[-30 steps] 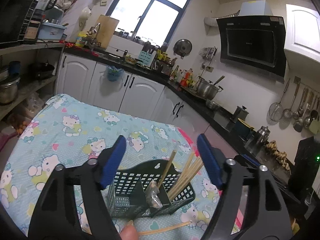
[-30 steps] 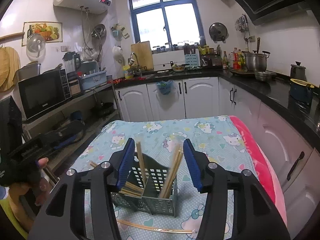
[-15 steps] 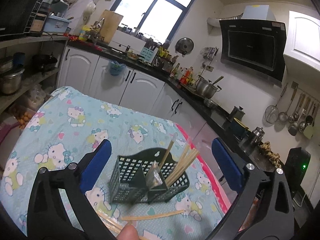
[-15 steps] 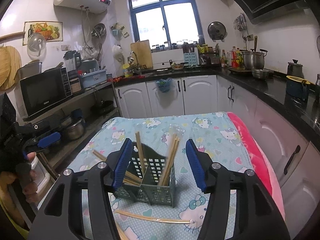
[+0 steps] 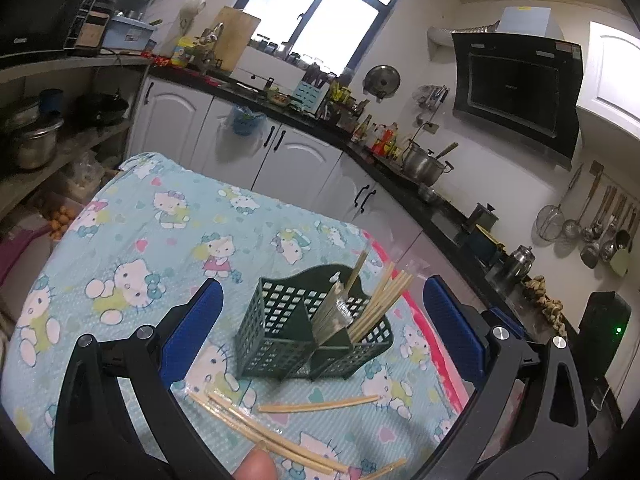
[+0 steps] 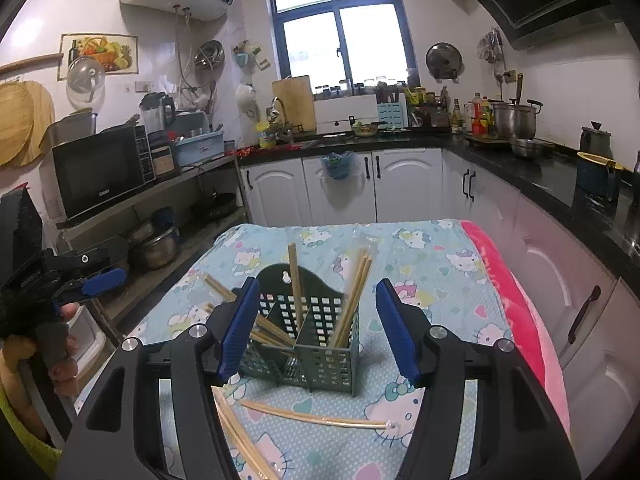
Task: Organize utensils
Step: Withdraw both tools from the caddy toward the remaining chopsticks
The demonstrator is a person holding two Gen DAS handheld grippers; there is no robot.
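We are holding the left gripper [image 5: 320, 320] above the table with its blue-padded jaws spread wide and empty; the right gripper [image 6: 316, 328] is likewise hovering released, grasping nothing. Both are facing the dark green perforated plastic caddy [image 5: 308, 340], which is standing upright on the cartoon-cat tablecloth [image 5: 132, 240]. Slender bamboo chopsticks [image 5: 380, 304] are leaning in its compartments, while loose chopsticks [image 6: 316, 416] are lying flat on the cloth just in front of it
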